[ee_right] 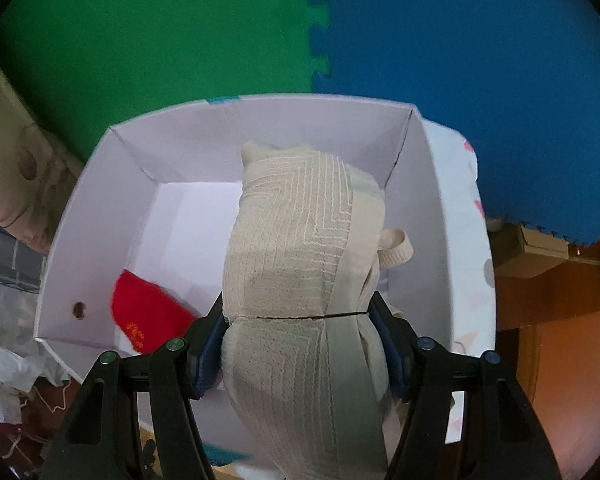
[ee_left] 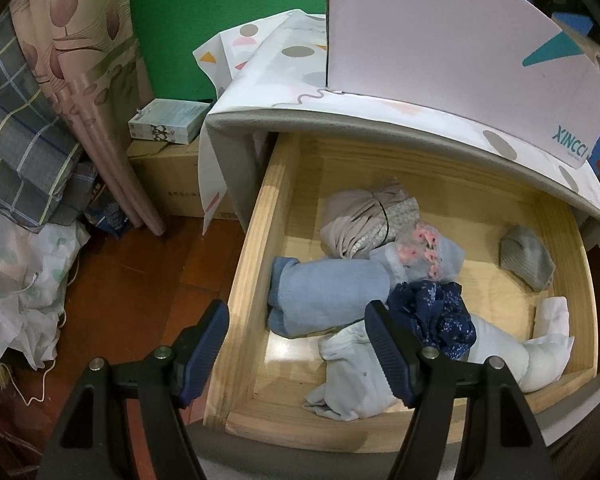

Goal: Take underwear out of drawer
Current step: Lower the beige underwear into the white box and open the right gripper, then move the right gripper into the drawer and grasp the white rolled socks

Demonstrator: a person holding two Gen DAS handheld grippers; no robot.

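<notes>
In the left wrist view, the open wooden drawer (ee_left: 252, 264) holds several rolled garments: a light blue roll (ee_left: 324, 292), a navy floral piece (ee_left: 432, 316), a grey-beige bundle (ee_left: 364, 220), a pink-flowered pale blue piece (ee_left: 424, 252), a grey piece (ee_left: 526, 256) and white pieces (ee_left: 500, 352). My left gripper (ee_left: 296, 354) is open and empty above the drawer's front left corner. In the right wrist view, my right gripper (ee_right: 300, 344) is shut on a beige rolled underwear bundle (ee_right: 296, 248), held over a white box (ee_right: 100, 184) containing a red garment (ee_right: 148, 312).
The white box (ee_left: 440, 40) stands on the cabinet top (ee_left: 300, 80) above the drawer. Left of the cabinet are cardboard boxes (ee_left: 168, 184), a curtain (ee_left: 80, 80), plaid fabric and plastic bags on the wooden floor (ee_left: 140, 280). Green and blue foam mats (ee_right: 460, 60) cover the wall.
</notes>
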